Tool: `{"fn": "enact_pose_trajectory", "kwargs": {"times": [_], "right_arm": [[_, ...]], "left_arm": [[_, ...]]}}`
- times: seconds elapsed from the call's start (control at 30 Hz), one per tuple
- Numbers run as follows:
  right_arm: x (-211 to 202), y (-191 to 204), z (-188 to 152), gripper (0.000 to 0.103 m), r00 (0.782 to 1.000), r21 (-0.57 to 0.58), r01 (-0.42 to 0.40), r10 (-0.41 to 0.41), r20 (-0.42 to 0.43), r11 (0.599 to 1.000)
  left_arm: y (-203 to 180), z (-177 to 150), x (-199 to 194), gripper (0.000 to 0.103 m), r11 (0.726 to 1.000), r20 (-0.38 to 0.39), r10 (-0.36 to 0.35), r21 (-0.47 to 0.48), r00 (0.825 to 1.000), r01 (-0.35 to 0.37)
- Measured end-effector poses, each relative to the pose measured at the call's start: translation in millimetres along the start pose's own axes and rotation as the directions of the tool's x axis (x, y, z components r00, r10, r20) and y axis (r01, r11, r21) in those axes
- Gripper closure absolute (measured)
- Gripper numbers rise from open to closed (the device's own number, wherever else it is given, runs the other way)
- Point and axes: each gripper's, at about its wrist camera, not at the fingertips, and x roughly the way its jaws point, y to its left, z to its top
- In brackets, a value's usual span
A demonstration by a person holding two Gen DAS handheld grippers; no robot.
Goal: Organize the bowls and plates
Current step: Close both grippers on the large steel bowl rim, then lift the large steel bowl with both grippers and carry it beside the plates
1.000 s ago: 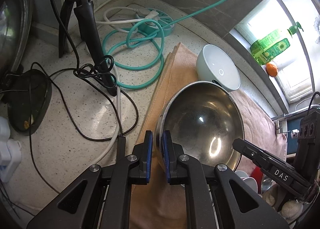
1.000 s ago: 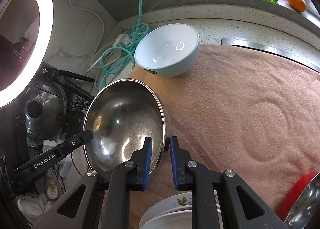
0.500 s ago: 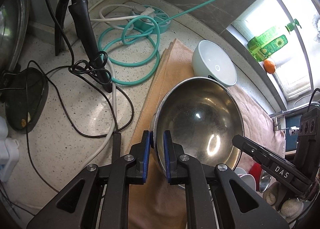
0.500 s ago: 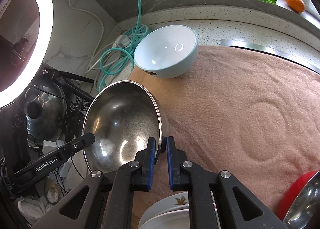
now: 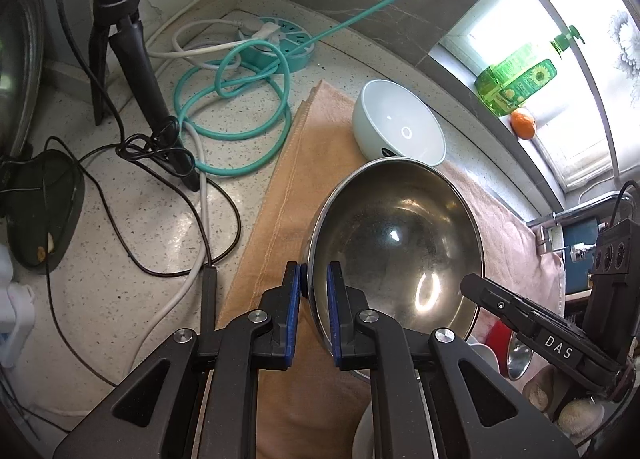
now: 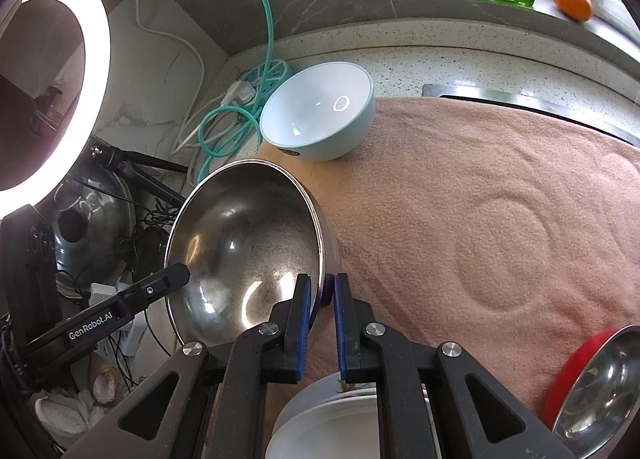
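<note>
A large steel bowl (image 5: 396, 243) is held above the pink towel (image 5: 280, 203), tilted. My left gripper (image 5: 313, 313) is shut on its left rim and my right gripper (image 6: 320, 315) is shut on its right rim. The bowl (image 6: 244, 247) fills the left middle of the right wrist view. A pale blue ceramic bowl (image 5: 400, 127) stands on the towel's far corner, just beyond the steel bowl; it also shows in the right wrist view (image 6: 320, 115). White plates (image 6: 340, 419) lie stacked under my right gripper.
A red-rimmed steel bowl (image 6: 592, 387) sits at the near right on the towel (image 6: 500, 219). A teal cable coil (image 5: 236, 99), black tripod (image 5: 132, 71) and black wires lie on the counter to the left. A green bottle (image 5: 516, 79) and an orange (image 5: 523, 123) stand on the sill.
Both grippers have carried the steel bowl up and a little toward the blue bowl. The right jaws closed tighter on the rim.
</note>
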Motion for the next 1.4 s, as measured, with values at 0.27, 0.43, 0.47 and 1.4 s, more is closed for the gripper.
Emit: {"fn": "enact_pose_trajectory", "kwargs": {"times": [0.27,0.43,0.47,1.4], "right_arm": [[-20.7,-27.2,-5.0,0.093,0.999,0.059,0.017,-0.018,0.026,0.998],[-32.4,-48.0,-7.9,0.093,0.998,0.101,0.034,-0.039,0.046,0.994],[-34.4,-52.6,-8.3,0.093,0.998,0.111,0.036,-0.042,0.049,0.993],[-49.3,-125.4,-22.0,0.092,0.993,0.239,0.098,-0.112,0.047,0.966]], "left_arm": [[-31.4,2.5,10.2,0.093,0.998,-0.014,-0.025,0.062,1.0,0.026],[-55.5,5.8,19.7,0.093,0.994,-0.027,-0.041,0.101,0.999,0.044],[-60.5,5.9,21.5,0.093,0.993,-0.03,-0.044,0.11,0.999,0.047],[-128.2,4.2,65.8,0.093,0.971,-0.113,-0.045,0.228,0.993,0.07]]}}
